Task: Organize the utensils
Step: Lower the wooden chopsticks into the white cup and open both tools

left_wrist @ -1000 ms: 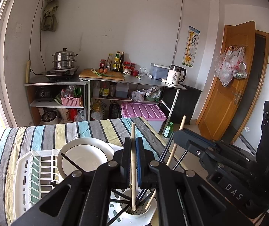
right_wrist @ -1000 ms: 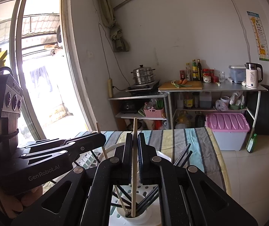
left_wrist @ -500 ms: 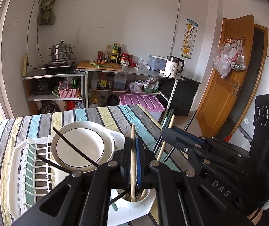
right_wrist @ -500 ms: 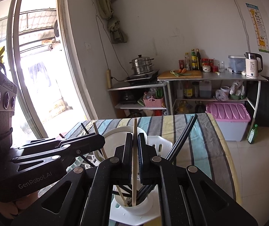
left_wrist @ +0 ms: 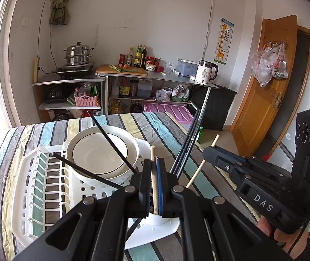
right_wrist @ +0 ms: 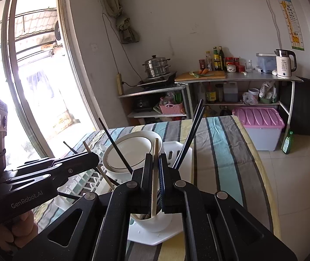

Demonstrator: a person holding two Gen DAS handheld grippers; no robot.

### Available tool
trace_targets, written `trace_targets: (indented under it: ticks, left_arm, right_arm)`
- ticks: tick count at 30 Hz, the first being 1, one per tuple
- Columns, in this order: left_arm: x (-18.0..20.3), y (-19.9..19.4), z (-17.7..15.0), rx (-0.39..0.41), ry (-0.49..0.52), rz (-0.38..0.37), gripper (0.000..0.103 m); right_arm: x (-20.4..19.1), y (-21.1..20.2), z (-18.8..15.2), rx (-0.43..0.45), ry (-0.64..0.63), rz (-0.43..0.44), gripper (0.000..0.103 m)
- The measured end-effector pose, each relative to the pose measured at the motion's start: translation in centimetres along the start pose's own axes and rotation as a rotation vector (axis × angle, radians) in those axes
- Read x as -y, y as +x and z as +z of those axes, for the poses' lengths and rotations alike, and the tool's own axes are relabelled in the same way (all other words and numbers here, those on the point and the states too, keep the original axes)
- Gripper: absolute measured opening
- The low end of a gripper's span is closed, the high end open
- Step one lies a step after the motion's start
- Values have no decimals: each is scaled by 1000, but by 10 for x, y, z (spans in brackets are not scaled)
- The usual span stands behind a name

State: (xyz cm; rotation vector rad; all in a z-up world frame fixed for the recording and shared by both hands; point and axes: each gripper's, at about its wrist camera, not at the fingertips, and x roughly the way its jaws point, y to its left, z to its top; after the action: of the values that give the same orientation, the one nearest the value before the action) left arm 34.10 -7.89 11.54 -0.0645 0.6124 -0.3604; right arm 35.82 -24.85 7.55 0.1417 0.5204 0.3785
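Right wrist: wooden chopstick [right_wrist: 154, 178] clamped between right tongs [right_wrist: 154, 174] — above cup [right_wrist: 152, 223].

Wooden chopsticks [left_wrist: 154, 180] upright over cup [right_wrist: 152, 223]

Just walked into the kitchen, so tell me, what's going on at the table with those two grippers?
A person is sorting chopsticks into the white cup on the dish rack. The left gripper and the right gripper are each shut on a wooden chopstick, tips down in the cup. Black chopsticks already stand there, beside stacked bowls.
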Motion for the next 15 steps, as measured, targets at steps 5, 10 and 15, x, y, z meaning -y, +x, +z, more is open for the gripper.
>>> trace_targets:
  ticks: [5, 10, 15]
  left_arm:
    - [-4, -3, -2, -3, -2, 19, 6]
    - [-2, -8, -6, -6, 3, 28, 9]
    - [-2, -18, -11, 7, 10, 31, 14]
  right_arm:
    - [-1, -1, -1, -17, -16, -16, 7]
    - [0, -5, -4, -19, -23, -16, 12]
    - [-1, -13, -7, -14, -20, -14, 12]
